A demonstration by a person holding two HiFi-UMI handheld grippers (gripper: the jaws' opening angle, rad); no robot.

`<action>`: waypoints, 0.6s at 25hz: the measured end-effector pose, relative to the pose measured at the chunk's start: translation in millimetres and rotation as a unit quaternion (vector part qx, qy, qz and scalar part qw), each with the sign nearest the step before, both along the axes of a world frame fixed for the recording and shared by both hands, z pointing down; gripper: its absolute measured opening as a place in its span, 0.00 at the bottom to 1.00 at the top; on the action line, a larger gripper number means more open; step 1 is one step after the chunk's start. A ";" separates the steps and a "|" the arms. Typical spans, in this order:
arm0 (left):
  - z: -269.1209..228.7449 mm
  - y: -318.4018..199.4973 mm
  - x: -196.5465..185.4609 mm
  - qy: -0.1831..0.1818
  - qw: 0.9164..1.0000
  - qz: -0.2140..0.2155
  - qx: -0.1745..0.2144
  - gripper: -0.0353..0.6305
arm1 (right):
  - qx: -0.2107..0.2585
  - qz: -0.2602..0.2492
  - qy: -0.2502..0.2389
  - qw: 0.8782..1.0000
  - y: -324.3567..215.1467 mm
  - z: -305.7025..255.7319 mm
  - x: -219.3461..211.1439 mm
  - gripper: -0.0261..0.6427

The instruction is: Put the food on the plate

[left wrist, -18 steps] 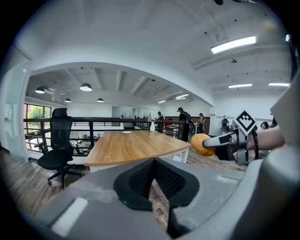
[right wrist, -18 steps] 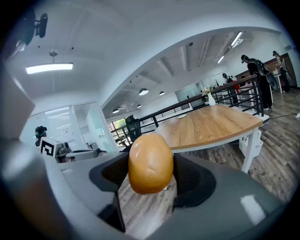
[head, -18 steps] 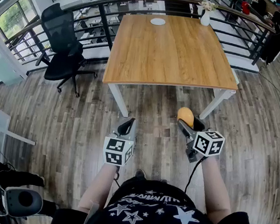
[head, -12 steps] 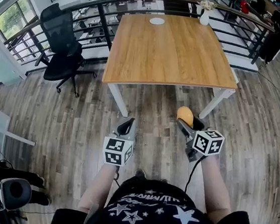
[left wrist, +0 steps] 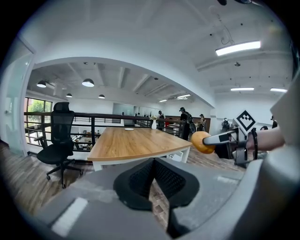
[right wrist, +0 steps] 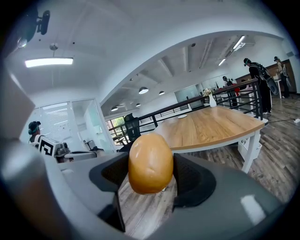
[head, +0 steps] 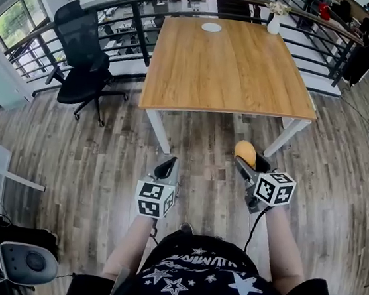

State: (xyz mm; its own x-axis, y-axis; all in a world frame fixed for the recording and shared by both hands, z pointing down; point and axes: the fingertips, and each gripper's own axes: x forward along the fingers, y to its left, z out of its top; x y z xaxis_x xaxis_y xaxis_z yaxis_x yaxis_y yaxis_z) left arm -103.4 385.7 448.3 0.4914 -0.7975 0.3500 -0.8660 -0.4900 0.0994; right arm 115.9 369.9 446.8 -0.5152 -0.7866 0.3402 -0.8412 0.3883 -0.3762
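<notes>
The bun is pinched in the right hand-held gripper. One pad presses on each of its flanks and its long axis stands upright between them, so most of it shows above and in front of the jaws. The plate lies well ahead of this hand-held gripper and a little to its left, at the far end of the desk. Nearly the whole desk top lies between them, and the person stands on the floor short of the near edge. Carrying the bun forward over the desk is, I judge, what the next move calls for. The left hand-held gripper is held level beside the right one, with its jaws pressed together and nothing in them. It is about as far from the plate but has no part in the carry. The plate looks bare, though it is too small here to be sure. A white vase stands near the far right corner, well apart from the plate.
</notes>
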 end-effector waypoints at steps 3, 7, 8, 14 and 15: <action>4.3 -6.9 -16.1 0.002 1.000 0.005 -0.007 0.06 | 0.004 0.008 0.018 1.000 -5.7 1.5 -12.1 0.49; 17.7 -6.5 -34.0 0.006 1.000 0.009 -0.019 0.06 | -0.005 0.015 0.046 0.999 2.2 14.2 -21.9 0.49; 20.8 -5.5 -37.3 0.008 1.000 0.009 -0.022 0.06 | -0.007 0.014 0.048 0.999 5.7 16.7 -22.4 0.49; 30.1 -15.3 -48.4 0.011 0.999 0.004 -0.030 0.06 | -0.016 0.028 0.040 0.999 -3.2 25.2 -12.8 0.49; 31.9 -18.6 -49.2 0.010 0.999 0.003 -0.032 0.06 | -0.019 0.030 0.037 0.999 -7.7 27.6 -11.9 0.49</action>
State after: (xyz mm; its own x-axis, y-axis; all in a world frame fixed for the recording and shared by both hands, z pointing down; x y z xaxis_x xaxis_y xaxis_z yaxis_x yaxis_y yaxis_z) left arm -152.6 367.1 480.3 0.5032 -0.7713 0.3897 -0.8609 -0.4867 0.1483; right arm 103.9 362.3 474.4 -0.4395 -0.8018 0.4050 -0.8888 0.3229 -0.3252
